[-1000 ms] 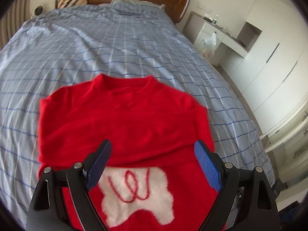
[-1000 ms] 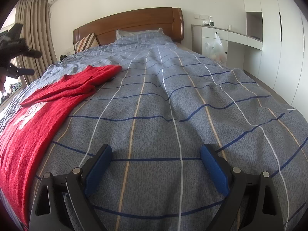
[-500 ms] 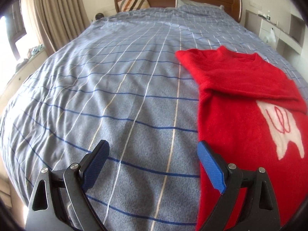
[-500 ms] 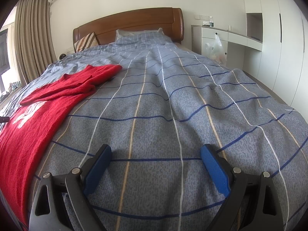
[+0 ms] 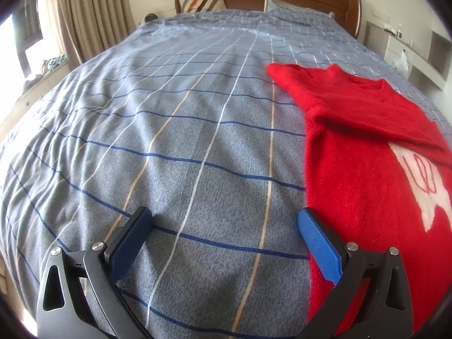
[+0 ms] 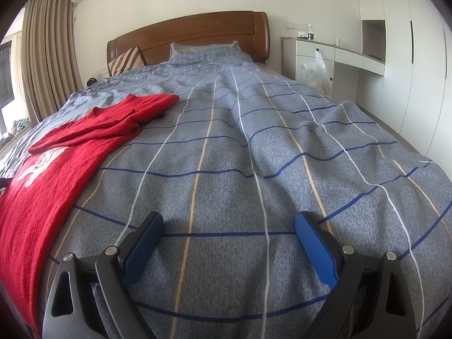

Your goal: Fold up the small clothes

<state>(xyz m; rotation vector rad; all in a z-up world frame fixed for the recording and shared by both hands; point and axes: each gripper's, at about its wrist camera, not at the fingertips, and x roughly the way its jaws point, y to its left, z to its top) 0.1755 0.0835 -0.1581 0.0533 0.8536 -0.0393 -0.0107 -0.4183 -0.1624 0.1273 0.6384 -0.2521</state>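
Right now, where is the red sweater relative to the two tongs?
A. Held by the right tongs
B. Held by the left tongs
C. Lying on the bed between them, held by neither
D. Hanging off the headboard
C: the red sweater lies flat on the bed; the left tongs and right tongs are both open and empty.

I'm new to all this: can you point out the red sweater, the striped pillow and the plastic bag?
red sweater (image 5: 367, 169): left wrist view, on its body.
striped pillow (image 6: 125, 62): right wrist view, on its face.
plastic bag (image 6: 316, 75): right wrist view, on its bulging middle.

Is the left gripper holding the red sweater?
No, the left gripper is open with only the bedspread between its fingers, and the sweater lies flat beside it.
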